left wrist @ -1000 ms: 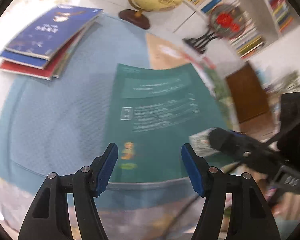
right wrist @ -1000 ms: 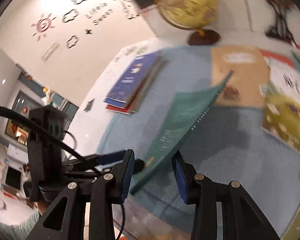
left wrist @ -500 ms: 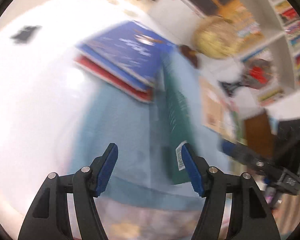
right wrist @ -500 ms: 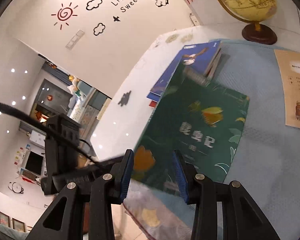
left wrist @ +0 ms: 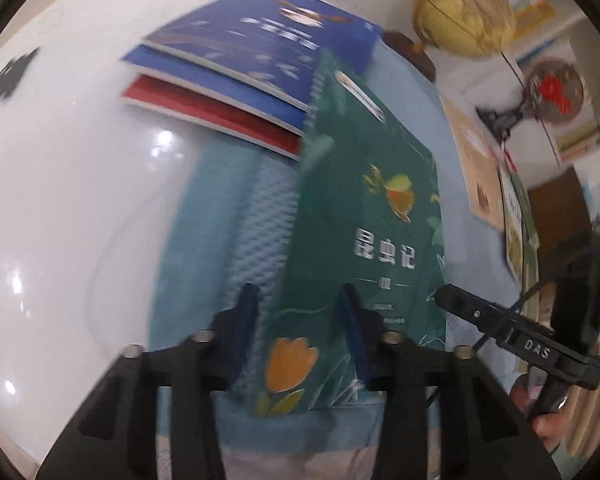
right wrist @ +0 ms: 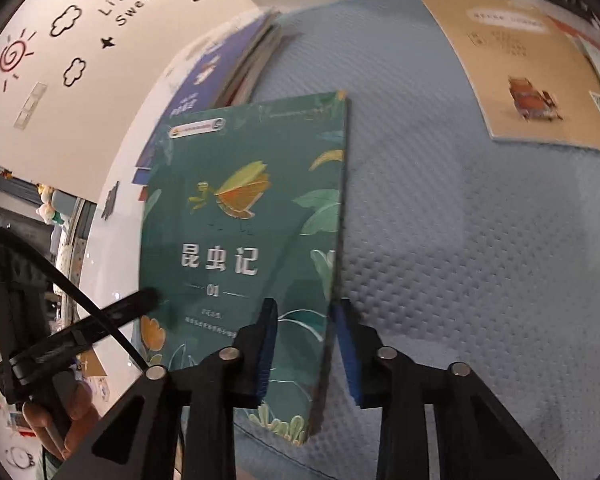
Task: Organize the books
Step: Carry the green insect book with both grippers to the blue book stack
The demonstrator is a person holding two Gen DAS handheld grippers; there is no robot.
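Observation:
A green book (left wrist: pixel 380 208) with a yellow insect on its cover stands tilted over the blue mat (left wrist: pixel 228 200), its far end by the stack. My right gripper (right wrist: pixel 306 324) is shut on the green book (right wrist: pixel 240 208) at the near right edge. My left gripper (left wrist: pixel 298 320) has the near left corner between its jaws, which are closing; a sliver of mat still shows at the left pad. A stack of books (left wrist: pixel 260 40) with a dark blue one on top and a red one beneath lies at the mat's far left.
A tan book (right wrist: pixel 512 72) lies on the mat (right wrist: pixel 460 220) at the far right, more books beside it. A globe (left wrist: pixel 464 8) and a red ornament on a stand (left wrist: pixel 552 88) stand behind. The white table (left wrist: pixel 60 200) spreads left. A hand (right wrist: pixel 60 412) holds the left gripper.
The green book has turned over from back cover through edge-on to front cover and moved towards the stack. Both hands sank. The left jaws have narrowed around the book.

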